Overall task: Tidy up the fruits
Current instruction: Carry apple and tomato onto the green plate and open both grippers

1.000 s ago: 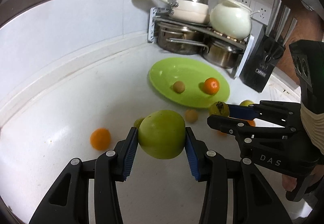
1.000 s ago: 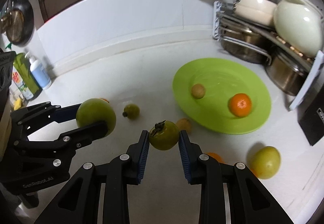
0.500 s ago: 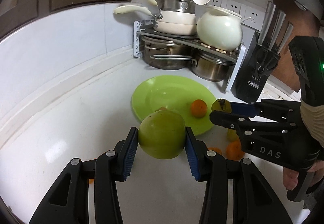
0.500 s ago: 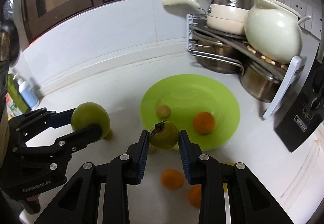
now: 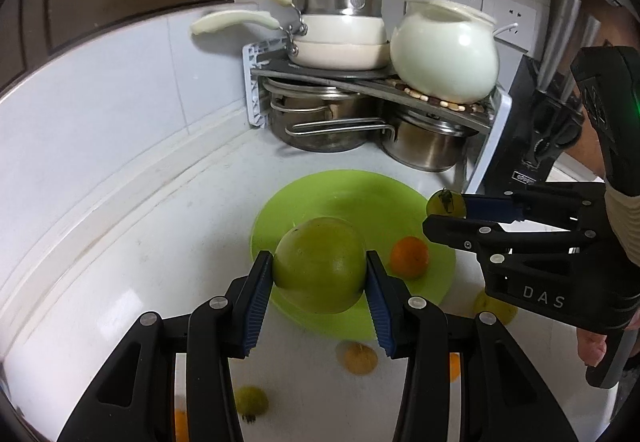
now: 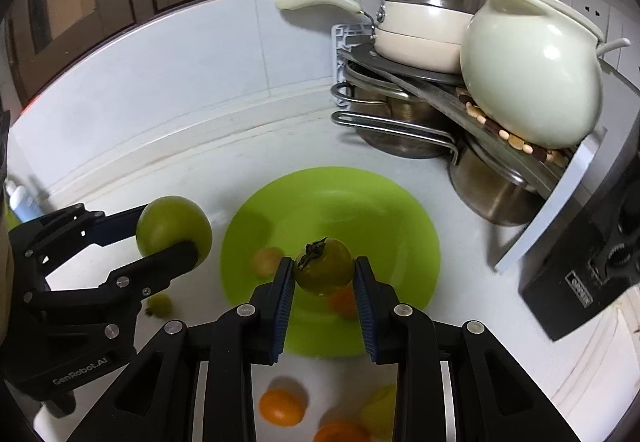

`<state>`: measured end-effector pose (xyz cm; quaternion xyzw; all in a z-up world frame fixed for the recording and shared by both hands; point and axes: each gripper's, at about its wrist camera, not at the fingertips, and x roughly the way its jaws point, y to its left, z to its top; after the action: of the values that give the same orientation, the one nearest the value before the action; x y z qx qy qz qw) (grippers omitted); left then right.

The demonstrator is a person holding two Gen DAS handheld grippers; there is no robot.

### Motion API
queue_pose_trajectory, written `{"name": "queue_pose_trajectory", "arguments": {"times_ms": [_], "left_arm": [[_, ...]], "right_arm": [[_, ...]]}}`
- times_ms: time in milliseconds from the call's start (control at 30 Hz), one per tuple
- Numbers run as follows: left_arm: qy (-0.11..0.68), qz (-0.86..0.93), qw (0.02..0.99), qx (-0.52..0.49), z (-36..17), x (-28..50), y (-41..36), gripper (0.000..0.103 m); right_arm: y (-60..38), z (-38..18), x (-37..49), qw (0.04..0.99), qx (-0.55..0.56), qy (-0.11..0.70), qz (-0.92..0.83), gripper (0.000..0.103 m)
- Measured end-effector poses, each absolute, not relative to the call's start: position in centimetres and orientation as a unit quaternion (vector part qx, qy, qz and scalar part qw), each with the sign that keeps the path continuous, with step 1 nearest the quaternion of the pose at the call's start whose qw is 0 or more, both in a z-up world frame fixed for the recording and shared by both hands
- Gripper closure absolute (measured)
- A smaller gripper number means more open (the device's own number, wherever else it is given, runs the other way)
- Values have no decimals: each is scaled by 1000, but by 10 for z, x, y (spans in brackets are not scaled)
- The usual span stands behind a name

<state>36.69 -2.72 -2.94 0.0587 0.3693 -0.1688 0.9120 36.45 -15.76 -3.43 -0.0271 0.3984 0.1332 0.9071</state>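
Observation:
My left gripper (image 5: 320,284) is shut on a large green apple (image 5: 320,264), held above the near edge of the lime-green plate (image 5: 352,194). My right gripper (image 6: 323,284) is shut on a small green persimmon with a dark stem (image 6: 324,266), held above the same plate (image 6: 360,202). An orange (image 5: 409,256) and a small tan fruit (image 6: 266,261) lie on the plate. The left gripper also shows in the right wrist view (image 6: 176,230), and the right gripper in the left wrist view (image 5: 444,212).
Loose fruit lies on the white counter near the plate: oranges (image 6: 282,406), a yellow fruit (image 5: 494,308), a tan fruit (image 5: 360,358), a small green fruit (image 6: 159,304). A pot rack (image 5: 360,74) with a white jar (image 5: 444,50) and a knife block (image 5: 536,138) stand behind.
Both grippers have moved forward and up with their fruit, from over the bare counter to above the green plate. Both stay shut.

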Motion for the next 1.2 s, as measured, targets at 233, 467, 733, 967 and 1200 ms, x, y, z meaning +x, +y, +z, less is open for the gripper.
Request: {"name": "queue_pose_trajectory", "arguments": {"times_ms": [233, 467, 733, 967, 1200], "left_arm": [[405, -172, 896, 54, -44, 402, -36, 58], [443, -164, 880, 52, -64, 434, -43, 58], [470, -172, 864, 56, -83, 454, -51, 58], [484, -172, 856, 62, -93, 461, -55, 58], [496, -170, 850, 61, -99, 468, -58, 58]], "right_arm": [[-164, -48, 402, 892, -15, 434, 129, 72], [-168, -69, 430, 875, -5, 470, 120, 72], [-173, -88, 447, 860, 12, 497, 112, 72], [-173, -98, 454, 853, 17, 510, 111, 72], [-172, -105, 460, 848, 16, 518, 113, 72]]}}
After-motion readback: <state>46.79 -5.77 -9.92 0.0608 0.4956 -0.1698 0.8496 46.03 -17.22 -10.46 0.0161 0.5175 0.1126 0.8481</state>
